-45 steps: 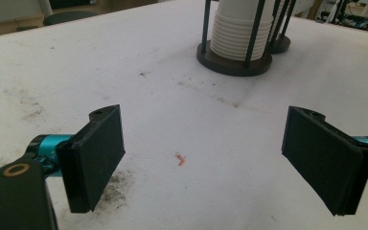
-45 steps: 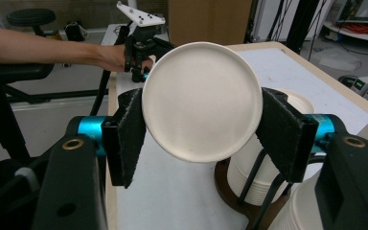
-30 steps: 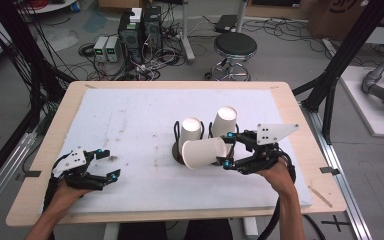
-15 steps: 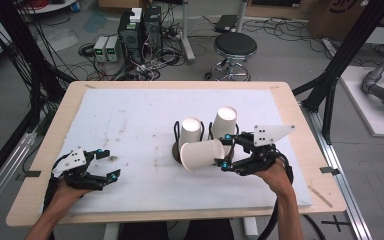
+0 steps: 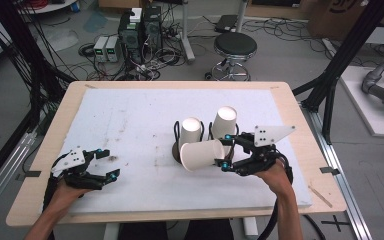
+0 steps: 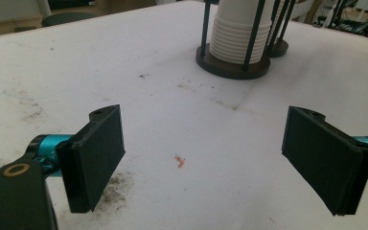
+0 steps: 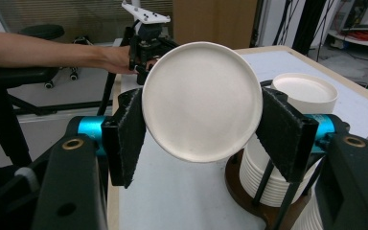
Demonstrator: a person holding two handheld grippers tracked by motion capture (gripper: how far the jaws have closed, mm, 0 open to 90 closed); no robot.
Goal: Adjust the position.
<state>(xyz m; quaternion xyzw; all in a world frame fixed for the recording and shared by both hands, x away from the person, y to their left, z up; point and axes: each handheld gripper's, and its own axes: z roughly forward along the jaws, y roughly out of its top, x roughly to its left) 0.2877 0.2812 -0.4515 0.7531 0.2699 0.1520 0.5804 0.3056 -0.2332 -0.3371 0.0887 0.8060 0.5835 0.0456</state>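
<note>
Already lifted clear of the two racks and held on its side: a white paper cup (image 5: 201, 154), clamped near its base by the right gripper (image 5: 225, 151), mouth turned toward the left of the table (image 5: 130, 120). Seen in the right gripper view as a round white bottom (image 7: 201, 101) squeezed between both black pads (image 7: 129, 136). Stood just behind it, two dark wire cup holders, the nearer stack (image 5: 191, 131) and the farther stack (image 5: 225, 121), each loaded with nested white cups. Rested low at the table's near left corner, well apart from the cups: the left gripper (image 5: 108, 162), jaws spread wide with nothing between them, bare stained mat beneath in the left gripper view. Judged as roughly midway: one cup taken out, not yet set down or placed anywhere; left hand's part not yet begun. Found no brand, label or legible writing on cup, holders or grippers.
</note>
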